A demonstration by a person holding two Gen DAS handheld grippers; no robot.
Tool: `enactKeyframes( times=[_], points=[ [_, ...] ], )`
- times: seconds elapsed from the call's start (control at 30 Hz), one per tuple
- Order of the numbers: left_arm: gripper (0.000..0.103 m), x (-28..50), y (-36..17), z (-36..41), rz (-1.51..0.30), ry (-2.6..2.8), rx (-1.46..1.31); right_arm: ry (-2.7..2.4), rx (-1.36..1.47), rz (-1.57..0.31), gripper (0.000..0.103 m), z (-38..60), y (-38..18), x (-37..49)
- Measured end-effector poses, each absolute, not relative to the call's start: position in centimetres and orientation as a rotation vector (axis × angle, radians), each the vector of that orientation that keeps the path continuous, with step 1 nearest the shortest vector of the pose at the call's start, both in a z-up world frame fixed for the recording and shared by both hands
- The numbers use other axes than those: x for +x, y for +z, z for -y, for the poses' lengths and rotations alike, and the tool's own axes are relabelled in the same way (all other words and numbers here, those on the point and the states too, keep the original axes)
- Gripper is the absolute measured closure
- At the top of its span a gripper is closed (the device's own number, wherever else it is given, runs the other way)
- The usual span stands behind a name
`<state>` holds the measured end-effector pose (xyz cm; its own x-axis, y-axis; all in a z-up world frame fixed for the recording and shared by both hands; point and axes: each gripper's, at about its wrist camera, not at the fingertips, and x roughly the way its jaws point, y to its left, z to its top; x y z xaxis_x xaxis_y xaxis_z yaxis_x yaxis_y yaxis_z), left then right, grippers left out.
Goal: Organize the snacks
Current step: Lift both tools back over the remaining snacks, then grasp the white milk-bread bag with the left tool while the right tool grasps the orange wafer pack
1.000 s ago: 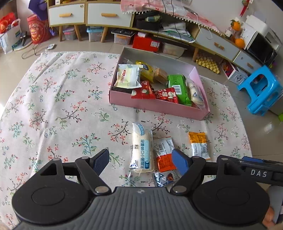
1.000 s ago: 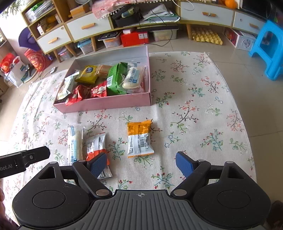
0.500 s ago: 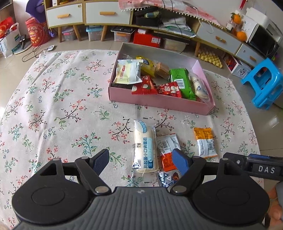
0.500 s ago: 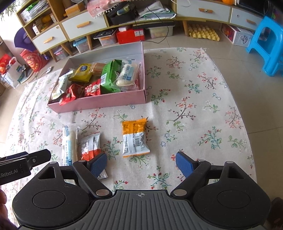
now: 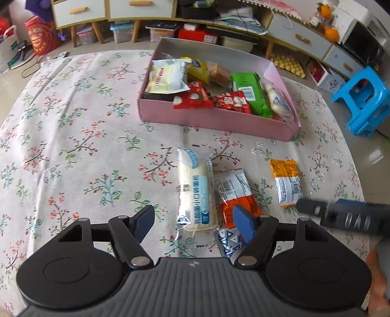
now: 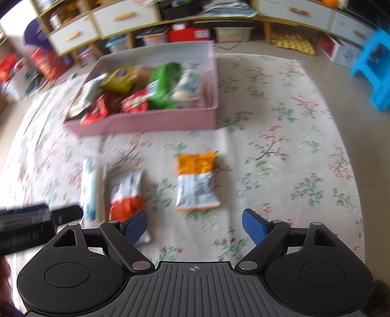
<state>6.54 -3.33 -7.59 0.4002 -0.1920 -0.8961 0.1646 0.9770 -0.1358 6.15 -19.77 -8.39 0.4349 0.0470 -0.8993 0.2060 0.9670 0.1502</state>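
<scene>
A pink box (image 5: 217,119) (image 6: 146,120) holds several snack packets. On the floral cloth lie a long white bread packet (image 5: 196,192) (image 6: 91,190), a white-and-red packet (image 5: 235,195) (image 6: 128,195), an orange-and-white packet (image 5: 286,181) (image 6: 196,183) and a small blue-patterned packet (image 5: 230,241). My left gripper (image 5: 193,220) is open and empty, just in front of the bread packet's near end. My right gripper (image 6: 195,225) is open and empty, just before the orange-and-white packet. The right wrist view is blurred.
The cloth (image 5: 73,136) covers a round table. A blue stool (image 5: 363,97) stands to the right on the floor. Low cabinets with drawers (image 5: 139,8) and storage boxes line the back wall. The right gripper's body (image 5: 341,215) shows at the left view's right edge.
Both grippers have moved forward and lower toward the loose packets. The right gripper is moving fast, so its view is blurred. Jaws stay open.
</scene>
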Motion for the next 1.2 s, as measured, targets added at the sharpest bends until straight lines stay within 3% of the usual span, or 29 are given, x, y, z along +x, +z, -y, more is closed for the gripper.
enactKeyframes(
  times=[0.67,0.73,0.93,1.07,1.2],
  points=[
    [0.037,10.1,-11.2,3.8,-1.174,-0.226,0.054,-0.118,0.241,-1.111,0.022,19.7,-10.7,9.2],
    [0.04,10.1,-11.2,3.8,-1.171,-0.229,0.056,-0.113,0.235,-1.115,0.022,19.5,-10.9,9.6],
    [0.066,10.1,-10.9,3.8,-1.177,-0.275,0.018,-0.114,0.235,-1.125,0.026,19.5,-11.5,10.3],
    [0.07,10.1,-10.8,4.1,-1.17,-0.285,0.036,-0.113,0.214,-1.138,0.028,19.3,-12.0,10.5],
    [0.072,10.1,-10.8,4.2,-1.171,-0.287,0.038,-0.1,0.231,-1.143,0.038,19.5,-12.1,10.5]
  ],
)
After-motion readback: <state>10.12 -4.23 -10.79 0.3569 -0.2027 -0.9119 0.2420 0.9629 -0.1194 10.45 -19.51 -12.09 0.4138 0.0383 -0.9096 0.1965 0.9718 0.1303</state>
